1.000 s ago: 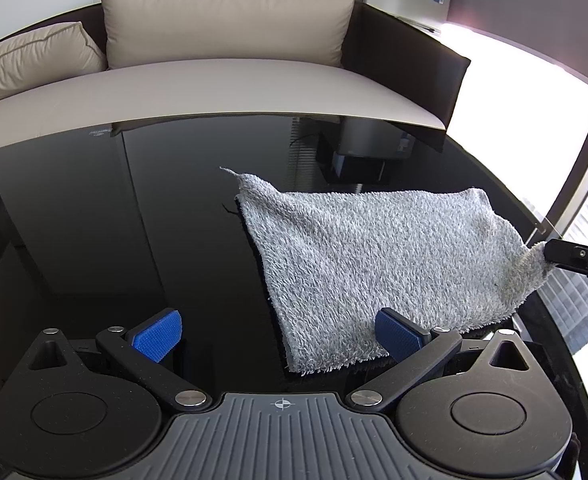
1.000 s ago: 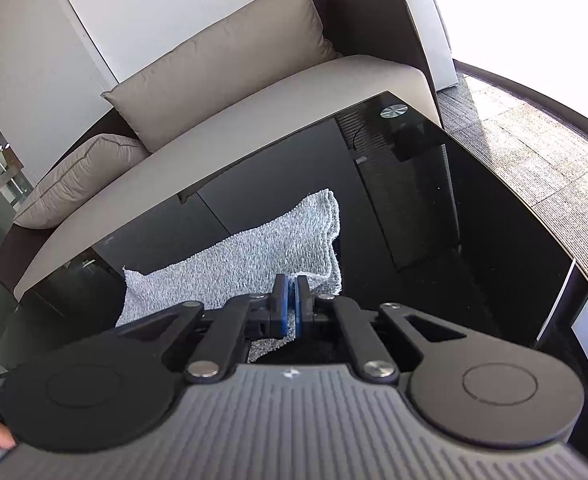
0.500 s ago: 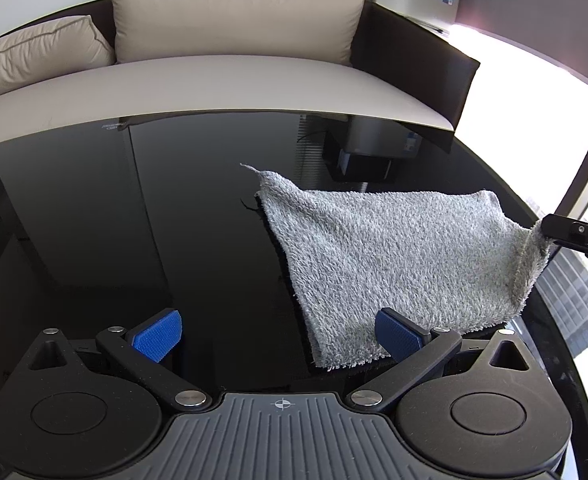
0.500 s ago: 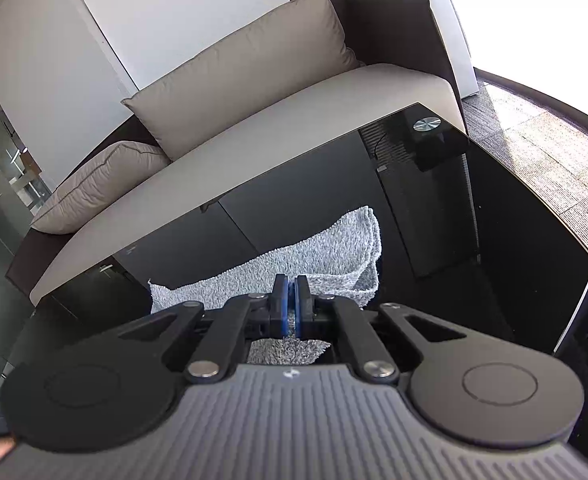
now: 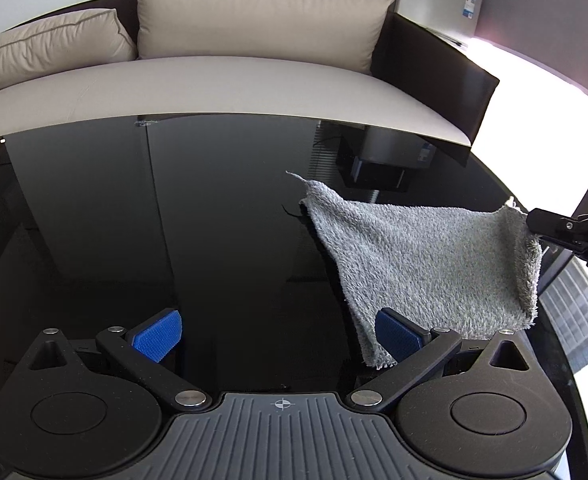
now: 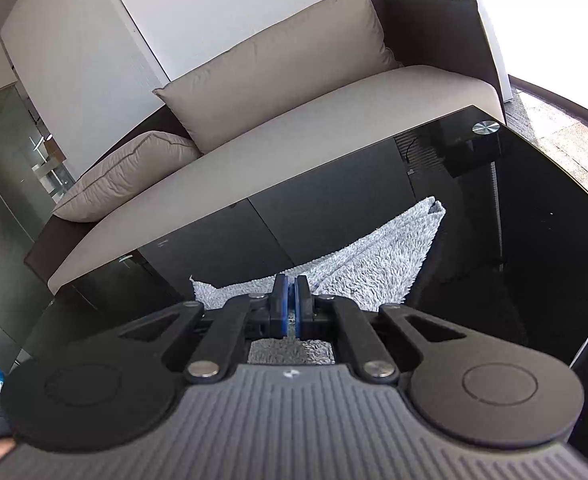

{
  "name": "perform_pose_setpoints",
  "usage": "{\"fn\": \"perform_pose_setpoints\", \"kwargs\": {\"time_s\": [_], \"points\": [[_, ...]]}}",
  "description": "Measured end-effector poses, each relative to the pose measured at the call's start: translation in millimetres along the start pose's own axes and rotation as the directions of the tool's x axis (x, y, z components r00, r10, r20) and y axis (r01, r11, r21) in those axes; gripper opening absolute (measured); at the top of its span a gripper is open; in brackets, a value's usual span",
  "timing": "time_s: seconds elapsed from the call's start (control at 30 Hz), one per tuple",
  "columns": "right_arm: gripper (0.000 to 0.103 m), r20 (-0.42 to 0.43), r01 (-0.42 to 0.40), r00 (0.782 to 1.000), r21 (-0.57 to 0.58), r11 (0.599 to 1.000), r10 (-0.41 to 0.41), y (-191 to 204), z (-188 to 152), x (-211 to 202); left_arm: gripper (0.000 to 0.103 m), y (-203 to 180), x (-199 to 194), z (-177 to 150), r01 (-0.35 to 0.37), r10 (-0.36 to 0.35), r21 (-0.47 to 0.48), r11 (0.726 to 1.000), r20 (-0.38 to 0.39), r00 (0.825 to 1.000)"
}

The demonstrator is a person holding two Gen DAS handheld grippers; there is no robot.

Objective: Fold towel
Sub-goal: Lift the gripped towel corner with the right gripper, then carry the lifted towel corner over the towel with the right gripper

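Observation:
The grey fluffy towel (image 5: 426, 264) hangs partly lifted over the black glass table (image 5: 173, 220), to the right of centre in the left wrist view. My right gripper (image 6: 291, 304) is shut on the towel (image 6: 374, 268) at one corner and holds that corner up; its black fingers (image 5: 562, 228) reach in from the right edge of the left wrist view. My left gripper (image 5: 277, 334) stands open low over the table, and the towel's near corner drapes against its right blue pad (image 5: 398, 338). The far corner of the towel rests on the glass.
A beige sofa (image 5: 213, 80) with two cushions runs along the table's far edge. A silver appliance (image 5: 438, 4) stands behind the sofa's right arm. The table's right edge (image 5: 574, 344) drops to carpeted floor. A hand shows at the bottom left of the right wrist view.
The right gripper has lifted the towel's corner higher and pulled it rightward, so the towel slid right across the glass and bunched into a narrower shape. The left gripper stayed open.

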State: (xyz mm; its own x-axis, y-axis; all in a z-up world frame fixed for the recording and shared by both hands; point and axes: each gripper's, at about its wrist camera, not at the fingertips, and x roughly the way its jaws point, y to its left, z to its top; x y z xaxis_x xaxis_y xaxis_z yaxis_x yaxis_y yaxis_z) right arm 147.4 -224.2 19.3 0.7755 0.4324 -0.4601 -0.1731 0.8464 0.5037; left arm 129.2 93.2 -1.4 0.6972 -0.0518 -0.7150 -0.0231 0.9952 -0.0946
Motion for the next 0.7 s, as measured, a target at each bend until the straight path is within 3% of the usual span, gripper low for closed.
{"fn": "perform_pose_setpoints", "kwargs": {"time_s": [0.7], "points": [[0.003,-0.116,-0.209,0.975,-0.17,0.963,0.191,83,-26,24,0.102,30,-9,2,-0.019,0.019,-0.049,0.999,-0.008,1.0]]}}
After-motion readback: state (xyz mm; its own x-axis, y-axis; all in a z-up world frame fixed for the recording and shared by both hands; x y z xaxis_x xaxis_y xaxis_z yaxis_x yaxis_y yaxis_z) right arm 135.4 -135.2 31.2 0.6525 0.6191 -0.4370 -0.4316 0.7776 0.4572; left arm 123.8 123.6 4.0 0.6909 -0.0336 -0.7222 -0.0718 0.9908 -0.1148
